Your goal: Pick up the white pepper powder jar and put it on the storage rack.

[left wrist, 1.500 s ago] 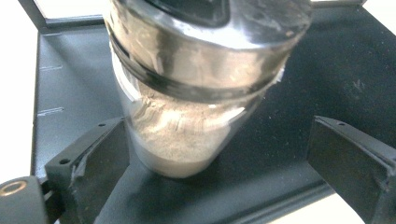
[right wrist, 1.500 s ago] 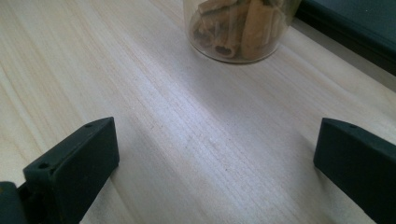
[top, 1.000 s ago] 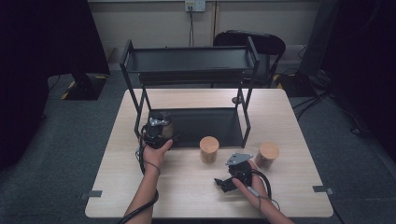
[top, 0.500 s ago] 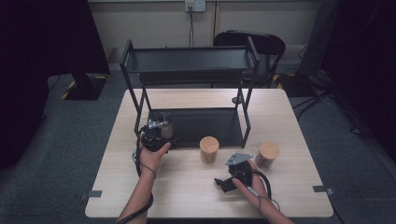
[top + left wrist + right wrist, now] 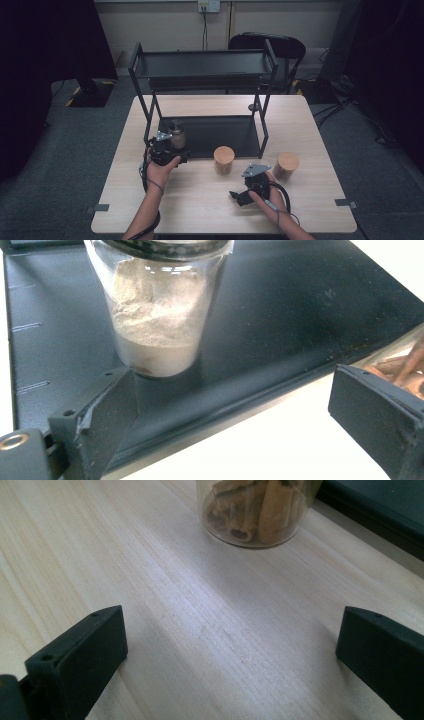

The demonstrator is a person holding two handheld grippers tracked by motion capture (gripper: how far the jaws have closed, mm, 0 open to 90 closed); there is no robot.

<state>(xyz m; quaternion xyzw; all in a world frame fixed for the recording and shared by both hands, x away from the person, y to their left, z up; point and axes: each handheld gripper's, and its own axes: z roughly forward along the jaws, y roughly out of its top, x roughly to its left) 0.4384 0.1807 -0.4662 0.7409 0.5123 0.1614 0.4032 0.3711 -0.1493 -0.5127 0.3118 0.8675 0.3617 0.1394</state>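
Powder jar (image 5: 160,310) stands on the rack's bottom shelf (image 5: 220,134), left claw (image 5: 235,410) released around nothing, just short of it. Two cork jars (image 5: 224,160) wait on the worktop (image 5: 200,200); right claw (image 5: 230,645) gapes empty, facing one. One shelved, two left, I'd say.

Powder jar (image 5: 177,134) was set on the rack's bottom shelf (image 5: 225,135), left end, w/ the left gripper (image 5: 167,150) just in front. Two cork-lidded jars (image 5: 224,160) (image 5: 287,165) were parked on the table (image 5: 200,205) right of it, right gripper (image 5: 239,196) btw them, nearer the front edge.

No legible text or labels anywhere
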